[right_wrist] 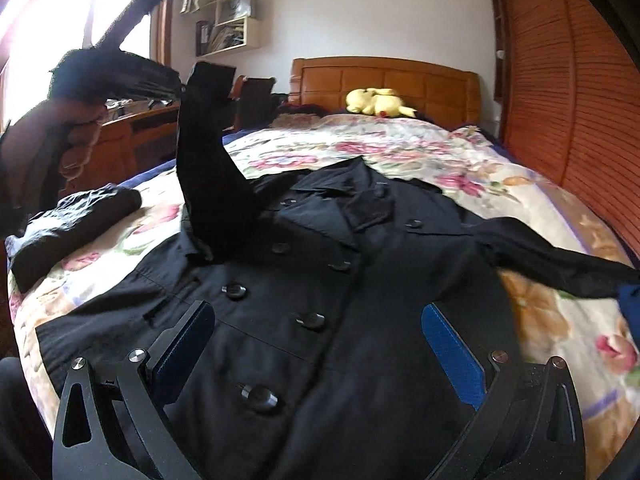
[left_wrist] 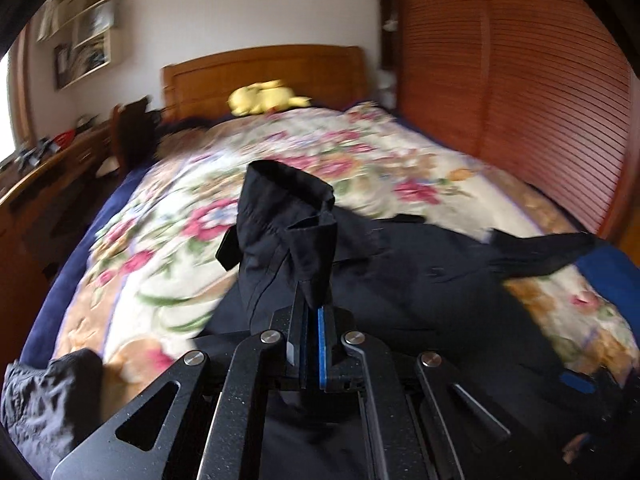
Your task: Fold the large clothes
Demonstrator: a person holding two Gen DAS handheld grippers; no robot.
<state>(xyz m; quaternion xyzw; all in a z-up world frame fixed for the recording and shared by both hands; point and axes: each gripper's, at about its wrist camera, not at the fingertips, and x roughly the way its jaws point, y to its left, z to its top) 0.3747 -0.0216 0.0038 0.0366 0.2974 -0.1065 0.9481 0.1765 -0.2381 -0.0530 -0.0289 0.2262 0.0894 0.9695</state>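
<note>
Clamped on the black coat's sleeve (left_wrist: 288,216), the left gripper (left_wrist: 314,312) holds the cuff raised above the coat (right_wrist: 320,280) — its fingertips are hidden by bunched cloth. Right gripper (right_wrist: 320,332) hangs over the coat's buttoned front, jaws wide apart, gripping nothing. Face up on the floral bedspread (right_wrist: 400,144), the coat has its hem cut off. Left of the coat lies 1 folded dark garment (right_wrist: 76,224).

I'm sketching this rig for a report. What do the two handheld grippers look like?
Both match: the left gripper and right gripper have matte black, speckled metal linkage arms with triangular cut-outs and round silver pivot pins. Each finger carries a flat blue pad. No cables or markings show.
</note>
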